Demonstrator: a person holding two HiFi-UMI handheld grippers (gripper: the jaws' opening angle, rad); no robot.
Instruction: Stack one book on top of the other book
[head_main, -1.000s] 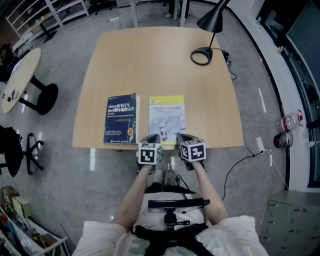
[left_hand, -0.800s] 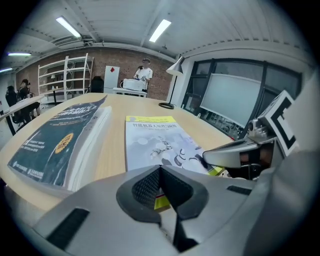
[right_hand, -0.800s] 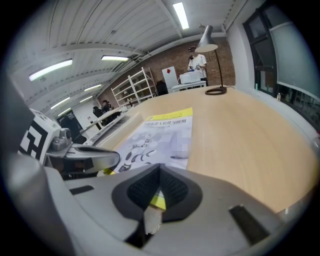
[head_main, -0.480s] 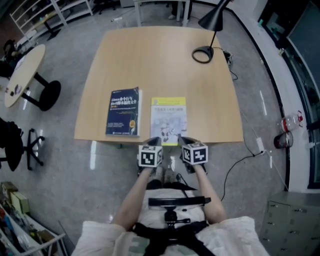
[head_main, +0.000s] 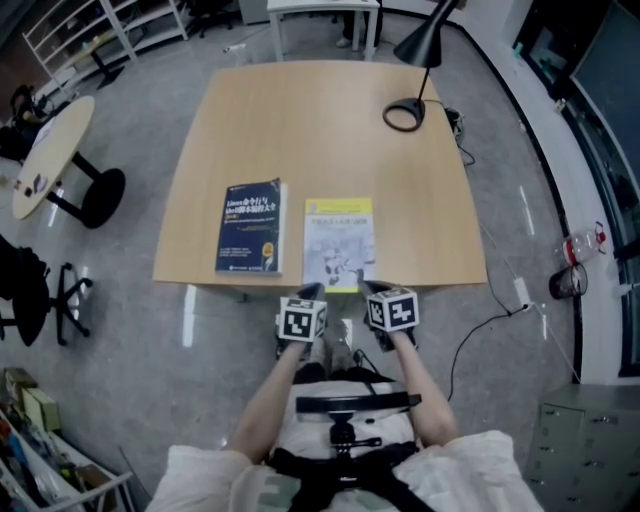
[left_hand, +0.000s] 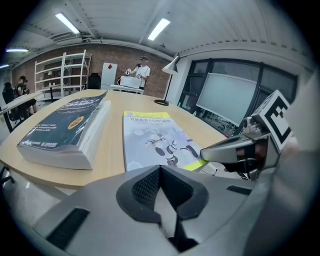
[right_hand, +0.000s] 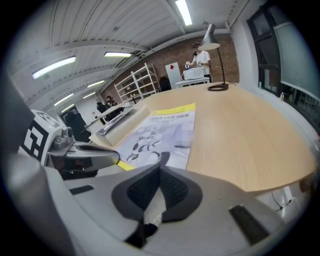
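Note:
Two books lie flat side by side near the front edge of the wooden table (head_main: 320, 130). The thick dark blue book (head_main: 250, 227) (left_hand: 67, 127) is on the left. To its right lies the thin white book with yellow bands (head_main: 338, 243) (left_hand: 155, 137) (right_hand: 162, 132). My left gripper (head_main: 310, 293) (left_hand: 161, 172) is shut and empty, just off the table's front edge below the white book's left corner. Beside it, my right gripper (head_main: 366, 290) (right_hand: 159, 170) is also shut and empty, below the white book's right corner. Neither touches a book.
A black desk lamp (head_main: 408, 80) (right_hand: 215, 55) stands at the table's far right corner. A round side table (head_main: 50, 150) and shelves (head_main: 100, 25) stand to the left. A cable (head_main: 480, 325) runs on the floor at the right. A person (left_hand: 143, 70) stands far behind the table.
Both grippers have drawn back a little from the white book's near edge toward my body, staying shut. The books have not moved.

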